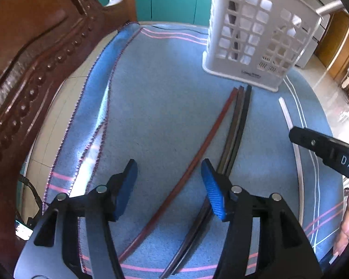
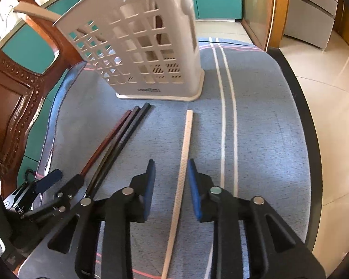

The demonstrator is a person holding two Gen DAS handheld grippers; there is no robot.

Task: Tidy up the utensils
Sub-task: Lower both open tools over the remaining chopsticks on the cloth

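Observation:
A white perforated utensil holder (image 1: 256, 39) stands on the blue cloth at the far side; it also shows in the right wrist view (image 2: 146, 53). A reddish-brown chopstick (image 1: 197, 158) and two dark chopsticks (image 1: 235, 134) lie in front of it. My left gripper (image 1: 168, 186) is open, low over the cloth, with the reddish chopstick between its fingers. A white chopstick (image 2: 182, 169) lies apart to the right. My right gripper (image 2: 171, 186) is open with the white chopstick between its fingers. The dark chopsticks (image 2: 125, 134) lie to its left.
A carved wooden chair back (image 1: 30, 69) stands close on the left. The blue striped cloth (image 2: 267, 121) covers the table, whose dark edge (image 2: 300, 107) runs along the right. The left gripper's fingers (image 2: 48, 181) show at the lower left of the right wrist view.

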